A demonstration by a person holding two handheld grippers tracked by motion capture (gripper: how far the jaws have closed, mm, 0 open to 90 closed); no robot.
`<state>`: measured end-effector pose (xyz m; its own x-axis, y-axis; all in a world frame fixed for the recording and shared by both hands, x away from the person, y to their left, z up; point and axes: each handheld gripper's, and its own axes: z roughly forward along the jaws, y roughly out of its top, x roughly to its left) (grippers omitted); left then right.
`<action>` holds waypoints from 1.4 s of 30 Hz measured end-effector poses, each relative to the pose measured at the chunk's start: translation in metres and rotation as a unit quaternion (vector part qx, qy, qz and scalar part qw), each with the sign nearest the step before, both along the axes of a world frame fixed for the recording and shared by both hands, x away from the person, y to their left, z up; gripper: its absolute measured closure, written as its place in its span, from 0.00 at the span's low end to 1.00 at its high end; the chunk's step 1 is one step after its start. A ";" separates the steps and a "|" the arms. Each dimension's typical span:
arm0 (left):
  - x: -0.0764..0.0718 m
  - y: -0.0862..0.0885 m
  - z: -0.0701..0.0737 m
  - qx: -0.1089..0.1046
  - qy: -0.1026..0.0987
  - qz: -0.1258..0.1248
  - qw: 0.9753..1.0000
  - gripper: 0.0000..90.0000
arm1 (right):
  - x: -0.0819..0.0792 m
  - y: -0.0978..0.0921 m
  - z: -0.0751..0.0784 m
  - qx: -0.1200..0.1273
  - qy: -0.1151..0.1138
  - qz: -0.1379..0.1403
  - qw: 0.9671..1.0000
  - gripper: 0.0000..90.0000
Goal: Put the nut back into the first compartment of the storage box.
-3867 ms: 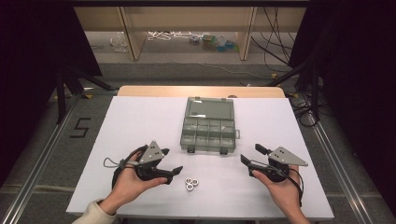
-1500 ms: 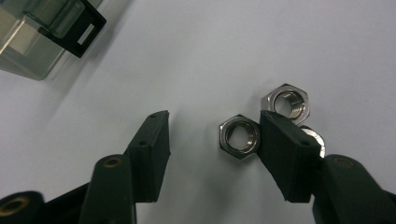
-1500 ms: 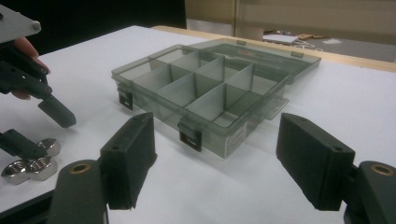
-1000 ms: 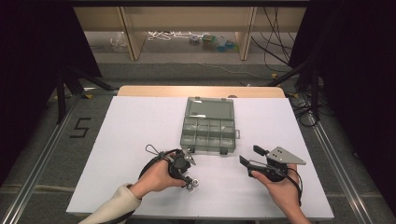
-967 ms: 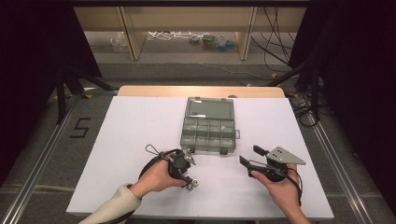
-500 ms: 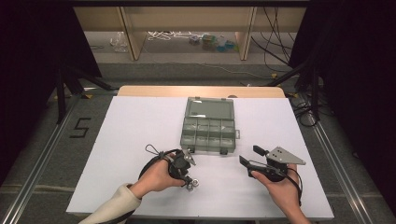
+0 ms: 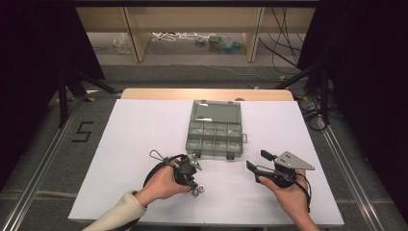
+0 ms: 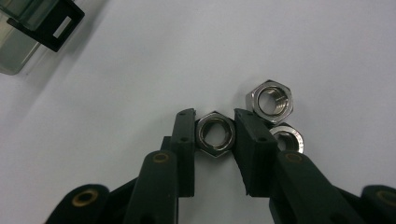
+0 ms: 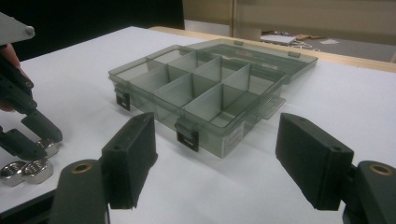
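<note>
The left tongs (image 8: pixel 214 122) sit low on the tabletop (image 7: pixel 144 130), jaws pressed against the flats of one hex nut (image 8: pixel 215 135) that lies flat between them, gripped or very nearly so. Two more nuts (image 8: pixel 271 98) lie just beside it, one almost against the right-hand jaw. That's the danger here: lift or twist carelessly and that jaw could drag a neighbour along or flick it across the tabletop. The hold is also only on the smooth metal sides, so the nut could tip or pop out on the way up, I'd say.

The right tongs (image 9: pixel 215 158) hover wide open and empty, near the front of the open compartment box (image 9: pixel 210 88), whose cells look empty.

Against the frame some seconds back, the left hand (image 7: pixel 161 185) has swung inward and dropped onto the nuts; over the last second it barely stirs. The right hand (image 7: pixel 288 192) holds its spot throughout.
</note>
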<state>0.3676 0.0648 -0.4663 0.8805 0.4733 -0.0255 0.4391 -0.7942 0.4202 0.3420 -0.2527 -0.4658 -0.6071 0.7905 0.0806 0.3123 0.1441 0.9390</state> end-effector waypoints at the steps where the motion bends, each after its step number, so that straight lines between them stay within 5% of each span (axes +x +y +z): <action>1: 0.000 0.000 0.000 -0.001 0.001 0.001 1.000 0.78 | 0.000 0.000 0.000 -0.001 0.000 0.000 1.000 0.33; 9: -0.001 0.001 0.001 -0.008 0.001 0.006 1.000 0.78 | -0.001 0.000 0.001 0.002 0.004 0.000 1.000 0.33; 14: 0.000 0.003 0.006 -0.007 -0.013 -0.007 1.000 0.78 | 0.000 0.001 0.000 0.004 -0.003 0.002 1.000 0.33; 22: -0.001 0.005 0.018 -0.034 -0.038 0.009 0.999 0.78 | -0.001 0.001 0.002 0.007 -0.008 0.000 1.000 0.33; 23: 0.000 0.006 0.020 -0.030 -0.040 0.003 0.999 0.78 | -0.003 -0.001 0.004 -0.011 0.003 -0.003 1.000 0.33; 27: -0.001 0.006 0.022 -0.040 -0.045 0.016 0.998 0.78 | -0.002 0.001 0.002 0.007 -0.007 0.000 1.000 0.33; 42: 0.000 0.010 0.036 -0.053 -0.062 0.017 0.997 0.78 | -0.002 0.000 0.003 0.010 -0.015 -0.001 1.000 0.33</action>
